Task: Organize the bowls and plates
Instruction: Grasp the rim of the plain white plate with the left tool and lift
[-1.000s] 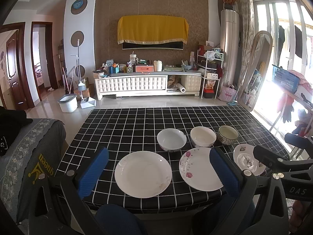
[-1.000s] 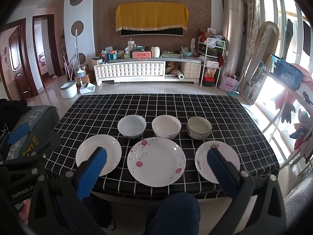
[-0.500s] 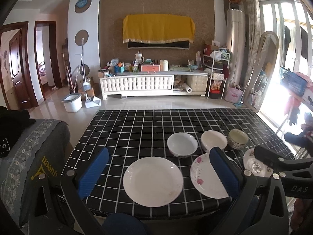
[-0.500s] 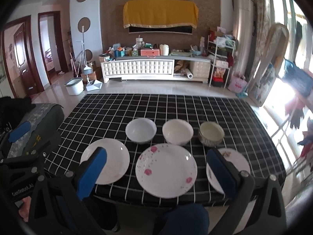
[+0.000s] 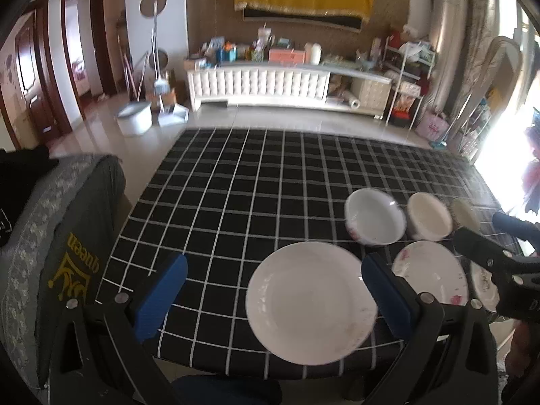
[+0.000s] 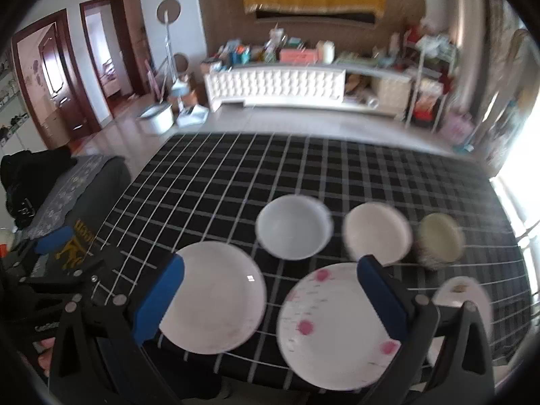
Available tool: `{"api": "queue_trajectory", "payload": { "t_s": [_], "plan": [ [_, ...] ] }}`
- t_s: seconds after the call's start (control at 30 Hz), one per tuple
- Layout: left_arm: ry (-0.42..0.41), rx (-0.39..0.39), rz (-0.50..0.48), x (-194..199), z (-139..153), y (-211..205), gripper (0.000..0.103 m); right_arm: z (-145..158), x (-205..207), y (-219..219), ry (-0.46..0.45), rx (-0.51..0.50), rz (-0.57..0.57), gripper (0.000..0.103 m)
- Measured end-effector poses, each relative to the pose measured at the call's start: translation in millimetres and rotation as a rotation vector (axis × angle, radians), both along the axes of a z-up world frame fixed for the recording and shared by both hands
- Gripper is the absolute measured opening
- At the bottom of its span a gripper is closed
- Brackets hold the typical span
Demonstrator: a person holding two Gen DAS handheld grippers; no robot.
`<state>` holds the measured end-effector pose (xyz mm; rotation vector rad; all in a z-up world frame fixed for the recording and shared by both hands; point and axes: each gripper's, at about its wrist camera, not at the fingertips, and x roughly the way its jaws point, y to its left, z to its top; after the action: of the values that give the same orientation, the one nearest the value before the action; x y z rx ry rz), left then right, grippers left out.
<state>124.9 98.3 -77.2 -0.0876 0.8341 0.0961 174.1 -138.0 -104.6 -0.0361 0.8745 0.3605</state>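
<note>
Both grippers hang wide open and empty over the near edge of the desk (image 5: 236,182), which wears a black cloth with a white grid. The left gripper (image 5: 273,290) has its blue pads either side of the plain white plate (image 5: 310,303), though above it and not touching. The right gripper (image 6: 270,298) hovers between that same plate (image 6: 216,297) and the flowered plate (image 6: 334,327).

Taking the plain white plate as the mark: it sits closest to the front edge, its rim slightly overhanging the cloth. Just to its right lies the flowered plate, and beyond that, further right, a smaller patterned plate (image 6: 462,297), partly hidden behind a gripper finger. Behind the plain plate and a little right stands the white bowl (image 6: 293,226); next along the same back row come the cream bowl (image 6: 376,233) and then the small greenish bowl (image 6: 440,238), close together.

All of it looks like glazed ceramic: stiff, fairly heavy for its size, slick, and liable to chip or break if knocked or dropped. I'd judge the plates best pinched at the rim, where it overhangs the front edge and a finger can get underneath. The bowls offer an upright wall, one pad inside and one outside.
</note>
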Motion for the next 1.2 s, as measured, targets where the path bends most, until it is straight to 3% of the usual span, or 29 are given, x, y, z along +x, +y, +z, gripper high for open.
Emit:
{"api": "queue_trajectory", "payload": {
  "t_s": [0.33,0.57,0.87,0.93,0.97,1.2],
  "plan": [
    [0.162,-0.010,0.033,45,-68,35,0.102,-61,39,35,0.140,-0.101,0.055,0.101],
    [0.248,-0.028,0.011,61,-102,39,0.090,-104,51,34,0.255,-0.126,0.058,0.082],
    [0.353,-0.034,-0.002,60,-133,38,0.050,-132,52,31,0.323,-0.152,0.050,0.067],
    [0.381,-0.050,0.005,61,-139,38,0.028,-135,51,31,0.324,-0.159,0.050,0.065],
    [0.389,-0.056,0.004,61,-142,39,0.022,-136,50,31,0.324,-0.162,0.049,0.064],
    [0.421,-0.091,-0.011,62,-150,33,0.019,-143,41,28,0.357,-0.161,0.051,0.045]
  ]
}}
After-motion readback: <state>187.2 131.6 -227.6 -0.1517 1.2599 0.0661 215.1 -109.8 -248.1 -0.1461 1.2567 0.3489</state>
